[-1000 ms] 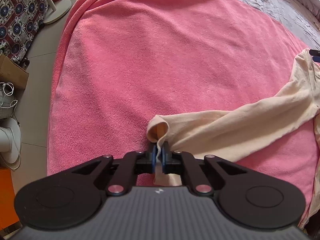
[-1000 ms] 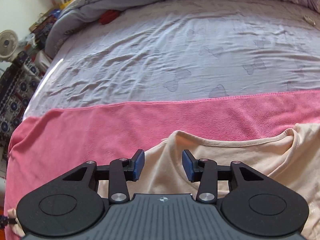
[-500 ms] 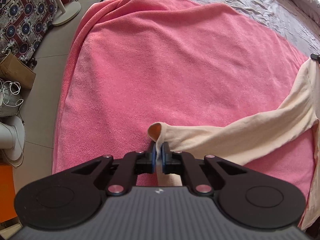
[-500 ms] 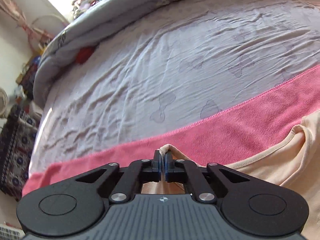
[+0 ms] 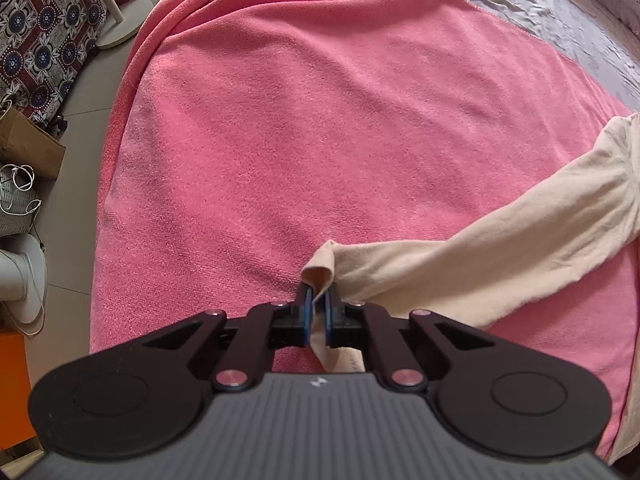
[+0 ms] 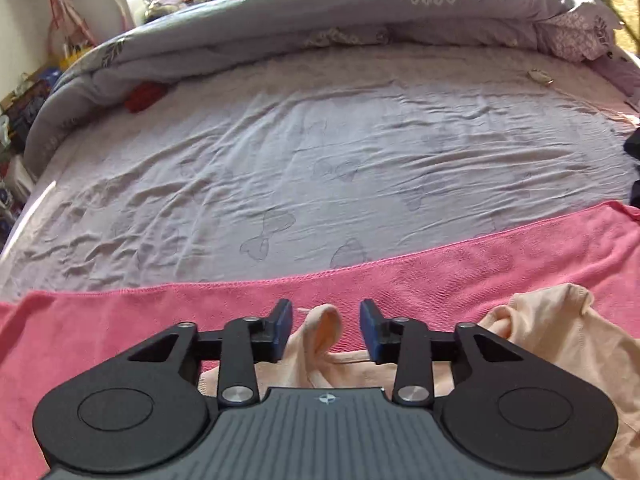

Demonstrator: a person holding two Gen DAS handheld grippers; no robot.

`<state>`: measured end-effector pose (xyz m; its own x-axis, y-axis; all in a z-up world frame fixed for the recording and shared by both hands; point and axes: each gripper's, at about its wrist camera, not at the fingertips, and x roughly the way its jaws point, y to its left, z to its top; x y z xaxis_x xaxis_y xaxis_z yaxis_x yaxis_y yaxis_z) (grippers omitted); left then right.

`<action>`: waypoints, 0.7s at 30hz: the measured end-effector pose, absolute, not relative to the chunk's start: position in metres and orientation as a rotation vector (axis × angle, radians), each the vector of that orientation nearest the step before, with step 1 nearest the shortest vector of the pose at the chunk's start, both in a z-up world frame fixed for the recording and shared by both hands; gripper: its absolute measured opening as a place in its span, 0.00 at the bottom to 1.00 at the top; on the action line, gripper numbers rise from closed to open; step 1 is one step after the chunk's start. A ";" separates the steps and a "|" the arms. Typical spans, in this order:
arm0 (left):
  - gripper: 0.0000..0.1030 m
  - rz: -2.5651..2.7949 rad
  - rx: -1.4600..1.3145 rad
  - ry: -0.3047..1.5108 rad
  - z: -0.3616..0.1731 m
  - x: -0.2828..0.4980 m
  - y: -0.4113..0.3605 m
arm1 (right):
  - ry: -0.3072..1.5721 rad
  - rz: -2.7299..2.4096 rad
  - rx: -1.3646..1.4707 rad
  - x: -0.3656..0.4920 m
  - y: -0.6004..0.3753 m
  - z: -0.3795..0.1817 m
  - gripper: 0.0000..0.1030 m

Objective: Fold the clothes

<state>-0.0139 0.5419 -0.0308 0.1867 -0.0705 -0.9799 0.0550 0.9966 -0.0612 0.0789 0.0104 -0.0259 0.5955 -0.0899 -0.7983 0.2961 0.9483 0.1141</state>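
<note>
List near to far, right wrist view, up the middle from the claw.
Right claw, open, around a raised fold of the beige garment → pink towel → wrinkled lilac bedsheet → bunched grey duvet.

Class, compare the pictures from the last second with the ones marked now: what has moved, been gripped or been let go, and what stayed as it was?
The right gripper pinched a fold of the beige shirt half a second ago; its jaws have just been opening, and the fold now stands loose between them, let go. Its view has also tipped up the bed. The left gripper stays shut on the sleeve cuff, hardly shifted. The pink towel lies as before.
</note>
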 end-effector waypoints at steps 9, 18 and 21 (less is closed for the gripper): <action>0.07 0.004 -0.070 1.295 -0.011 -0.027 0.558 | 0.973 -0.229 0.117 0.015 0.020 -0.010 0.41; 0.07 -0.077 -0.182 1.247 0.003 -0.038 0.570 | 1.024 0.043 -0.029 0.008 0.104 -0.014 0.42; 0.09 -0.120 -0.177 1.239 0.004 -0.031 0.561 | 1.033 0.103 -0.053 0.008 0.128 -0.014 0.44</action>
<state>-0.0306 0.5610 0.0041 0.3223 -0.1864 -0.9281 -0.0053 0.9801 -0.1987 0.0083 0.1279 -0.0136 0.5078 0.0603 -0.8593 -0.1108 0.9938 0.0043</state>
